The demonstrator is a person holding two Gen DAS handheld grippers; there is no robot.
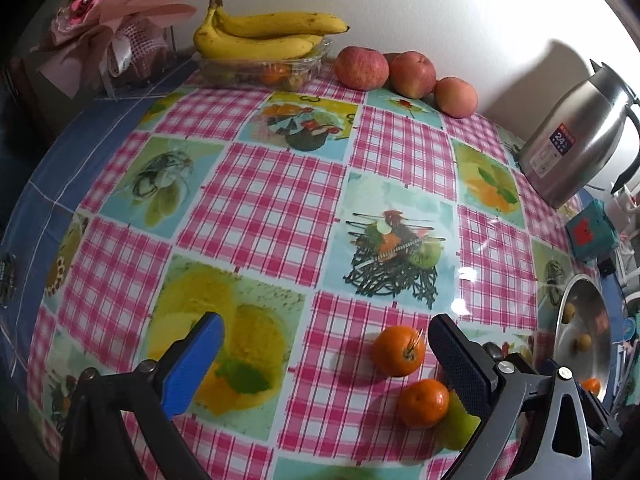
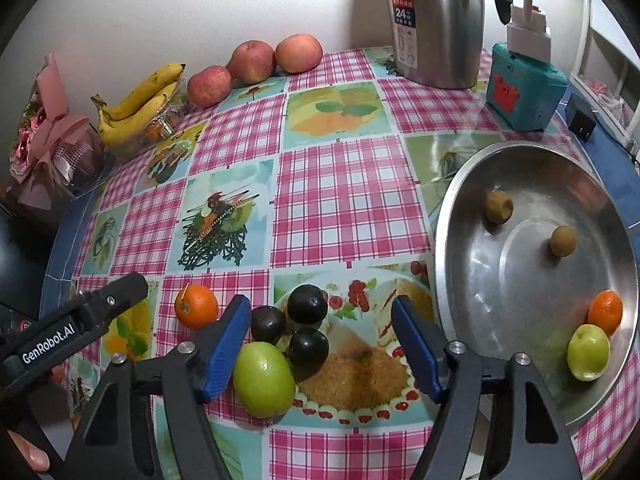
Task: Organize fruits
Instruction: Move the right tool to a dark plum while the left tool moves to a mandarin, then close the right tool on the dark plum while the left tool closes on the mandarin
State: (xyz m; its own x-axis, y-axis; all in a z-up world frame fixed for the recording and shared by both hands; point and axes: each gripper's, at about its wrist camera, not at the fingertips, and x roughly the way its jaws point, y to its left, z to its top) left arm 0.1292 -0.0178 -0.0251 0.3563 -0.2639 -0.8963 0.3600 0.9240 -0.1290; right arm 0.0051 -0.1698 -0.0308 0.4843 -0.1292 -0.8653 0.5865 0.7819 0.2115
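In the right wrist view my right gripper (image 2: 322, 344) is open, pointing down over three dark plums (image 2: 307, 304) and a green fruit (image 2: 264, 378). The fruits lie between its blue pads (image 2: 228, 348); the left pad is right beside the green fruit. An orange (image 2: 196, 306) sits left of them, near a finger (image 2: 120, 292) of my left gripper. The steel bowl (image 2: 520, 280) on the right holds two small brown fruits (image 2: 499, 207), an orange (image 2: 605, 312) and a green fruit (image 2: 588, 352). My left gripper (image 1: 326, 356) is open above two oranges (image 1: 399, 350), with nothing between its pads.
Along the back wall, bananas (image 1: 260, 34) rest on a clear plastic box, with three apples (image 1: 412, 74) beside them. A steel jug (image 2: 436, 20) and a teal box (image 2: 524, 88) stand behind the bowl. A pink bouquet (image 2: 44, 136) is at the left table edge.
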